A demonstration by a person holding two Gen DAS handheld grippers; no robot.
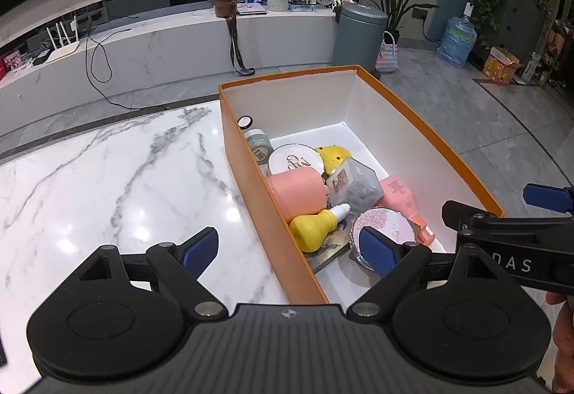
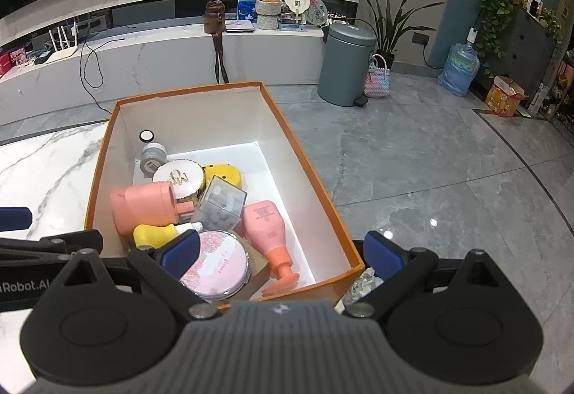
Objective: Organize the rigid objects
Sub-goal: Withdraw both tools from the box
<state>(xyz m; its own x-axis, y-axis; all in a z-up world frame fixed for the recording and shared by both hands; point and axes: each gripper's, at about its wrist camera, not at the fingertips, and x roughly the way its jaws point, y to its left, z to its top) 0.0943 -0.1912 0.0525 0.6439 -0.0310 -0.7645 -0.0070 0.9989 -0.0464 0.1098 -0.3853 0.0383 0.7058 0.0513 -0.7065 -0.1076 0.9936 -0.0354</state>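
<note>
An orange box [image 1: 251,178] [image 2: 308,178] with white inside stands on the marble table [image 1: 107,178]. It holds a pink cup [image 1: 296,195] [image 2: 141,205], a yellow bottle [image 1: 315,225], a clear cube [image 1: 355,184] [image 2: 222,203], a pink pump bottle [image 2: 269,232], a round pink compact [image 2: 215,264] [image 1: 385,220], a white round tin [image 2: 177,178] and a yellow piece [image 1: 332,155]. My left gripper [image 1: 288,247] is open and empty, straddling the box's left wall. My right gripper [image 2: 281,256] is open and empty above the box's near end; it also shows in the left wrist view [image 1: 502,211].
A grey bin [image 2: 346,65] and woven bag [image 2: 376,78] stand on the tiled floor beyond the table. A long marble shelf [image 1: 143,46] with a router, cables and ornaments runs along the back wall. Crumpled wrapping [image 2: 362,284] lies by the box's near right corner.
</note>
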